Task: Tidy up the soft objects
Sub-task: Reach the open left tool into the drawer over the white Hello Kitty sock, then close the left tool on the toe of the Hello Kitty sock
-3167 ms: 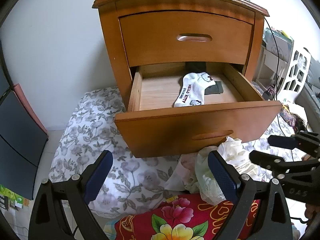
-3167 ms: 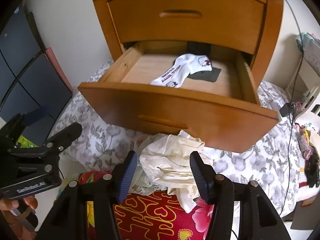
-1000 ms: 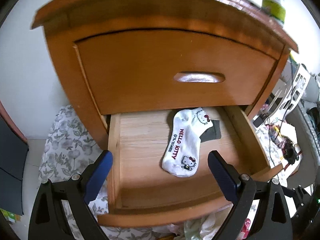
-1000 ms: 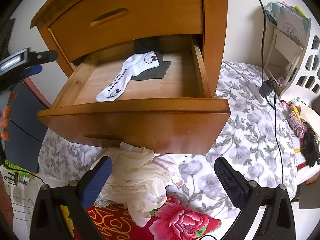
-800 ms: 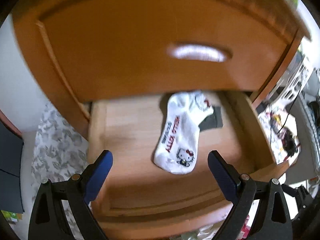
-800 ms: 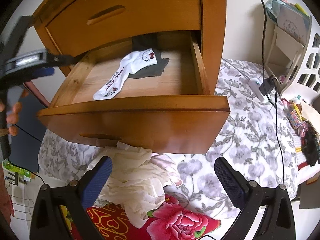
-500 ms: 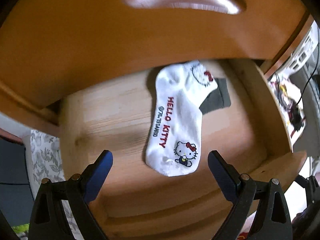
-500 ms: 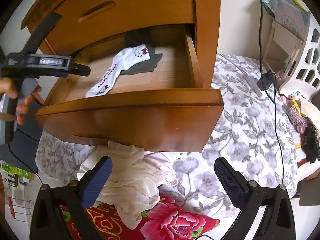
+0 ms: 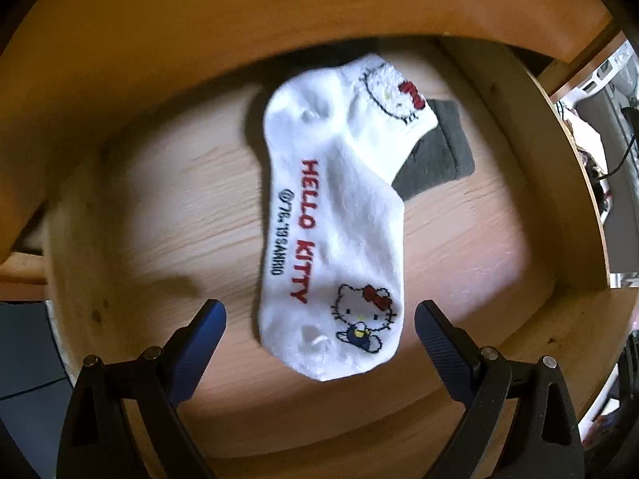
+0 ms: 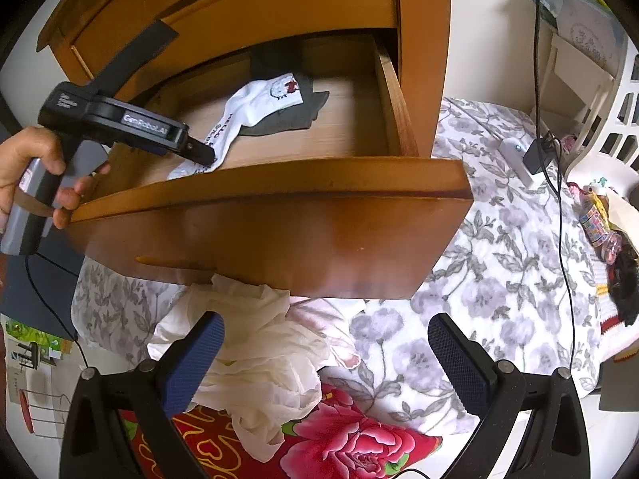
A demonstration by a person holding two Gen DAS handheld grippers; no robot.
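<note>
The left gripper [image 9: 319,319] reaches into the open drawer [image 9: 511,271] of a wooden nightstand [image 10: 319,8], its two blue-padded fingers [image 9: 199,343] spread wide, one on each side of the toe end of a white sock [image 9: 335,215]. The sock lies flat on the pale drawer floor just ahead of the gripper, between the fingertips but not pinched by them; whether a pad touches the fabric cannot be told. It carries red lettering along its length and a small cartoon cat near the toe, and its cuff end points away from the gripper toward the back of the drawer. Under that far end, to the right, a dark grey sock [image 9: 439,155] sticks out, partly covered by the white one. In the right wrist view a hand [image 10: 36,167] at the far left grips the handle of the left gripper, whose black body leans over the drawer's front edge. The right gripper [image 10: 325,343] hangs outside and below the drawer with its fingers [image 10: 459,363] also wide apart, holding nothing. Just ahead of its left finger a crumpled cream cloth [image 10: 255,343] lies on a red flowered blanket [image 10: 351,451], beneath the drawer front. To the right spreads a grey flowered sheet [image 10: 499,279], crossed by a black cable [image 10: 563,239].
</note>
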